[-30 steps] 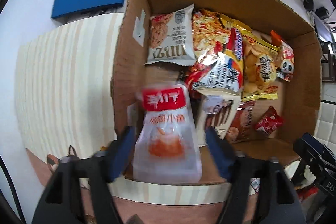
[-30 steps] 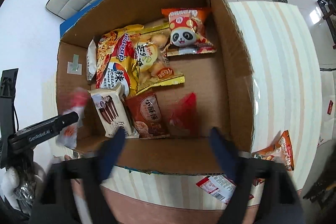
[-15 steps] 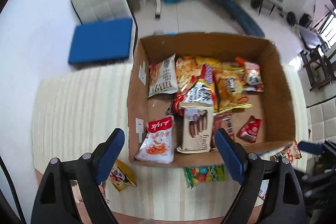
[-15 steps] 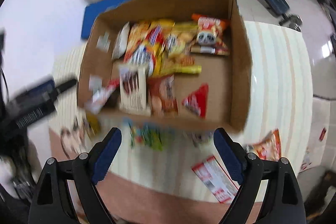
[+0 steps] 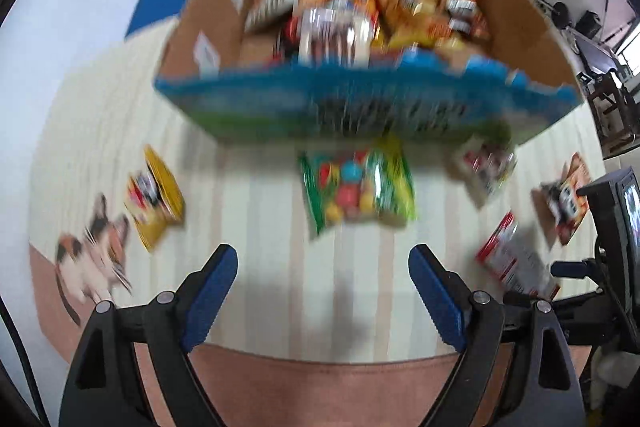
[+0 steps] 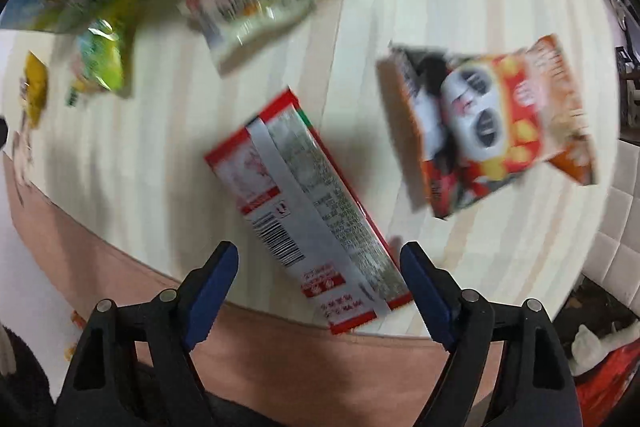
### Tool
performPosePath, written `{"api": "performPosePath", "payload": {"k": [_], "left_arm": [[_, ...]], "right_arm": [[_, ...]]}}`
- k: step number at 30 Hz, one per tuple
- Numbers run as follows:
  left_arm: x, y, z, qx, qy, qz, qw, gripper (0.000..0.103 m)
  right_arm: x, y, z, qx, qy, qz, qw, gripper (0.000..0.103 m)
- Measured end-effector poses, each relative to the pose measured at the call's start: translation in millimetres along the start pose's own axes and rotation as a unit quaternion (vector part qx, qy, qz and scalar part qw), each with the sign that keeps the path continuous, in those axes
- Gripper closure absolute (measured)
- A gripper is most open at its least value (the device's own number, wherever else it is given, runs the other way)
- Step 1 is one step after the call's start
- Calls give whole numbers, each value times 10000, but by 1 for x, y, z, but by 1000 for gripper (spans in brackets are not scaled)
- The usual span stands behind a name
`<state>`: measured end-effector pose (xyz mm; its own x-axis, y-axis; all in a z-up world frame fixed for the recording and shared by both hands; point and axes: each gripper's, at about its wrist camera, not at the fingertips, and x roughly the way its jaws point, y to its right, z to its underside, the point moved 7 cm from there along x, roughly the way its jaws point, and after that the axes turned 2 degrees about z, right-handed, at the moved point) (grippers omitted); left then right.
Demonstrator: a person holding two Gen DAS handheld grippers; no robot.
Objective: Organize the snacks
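While both views were pretty smeared with blur, you had your left gripper (image 5: 323,263) hanging over the near part of the table (image 5: 256,227) with its blue jaws spread wide and nothing between them, just bare striped cloth under the gap. Your cardboard box (image 5: 520,11) sat toward the far edge, already stuffed with snack packs, its blue and green printed front wall facing you. A green candy bag (image 5: 356,189) lay on the cloth right in front of that wall, roughly in line with your left gripper but well clear of its tips. A yellow packet (image 5: 156,197) sat off toward the left edge, next to a cat picture (image 5: 94,251) printed near the near-left corner. Over on the right you had a clear-ish packet (image 5: 486,163) close to the box and a panda bag (image 5: 564,199) by the right edge. Your right gripper (image 6: 320,261) was also spread wide, gripping nothing, and its jaws had just eased in a touch. It hovered at the near edge over the red-and-white pack (image 6: 304,203), which lay label side up with the barcode showing, its near end hanging off the edge. That end sat in the gap with the pads clear of it, though the right pad looked close.
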<state>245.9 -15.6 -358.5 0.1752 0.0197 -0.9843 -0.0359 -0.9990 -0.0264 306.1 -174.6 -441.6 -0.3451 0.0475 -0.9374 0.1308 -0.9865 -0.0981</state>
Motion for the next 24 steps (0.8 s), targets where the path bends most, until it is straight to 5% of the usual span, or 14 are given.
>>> {"api": "performPosePath", "payload": {"k": [4,7,19,24], "left_arm": [[11,-7,13,-134,-150,-20,9998,15],[12,-16,16,-277,-173,-41,9995,15],[4,-93,28,-989,-203,-238,9946,15],[6,-144,27,-1466,-250,-288,9885,15]], "right_arm": [[-1,-5,-2,-179,156,536,9983,23],[-2,-9,2,214,147,542,9982,34],[-20,-63,8,1317,608,-495,9882,44],[-35,-72,4,1834,692,-1075,9747,45]]}}
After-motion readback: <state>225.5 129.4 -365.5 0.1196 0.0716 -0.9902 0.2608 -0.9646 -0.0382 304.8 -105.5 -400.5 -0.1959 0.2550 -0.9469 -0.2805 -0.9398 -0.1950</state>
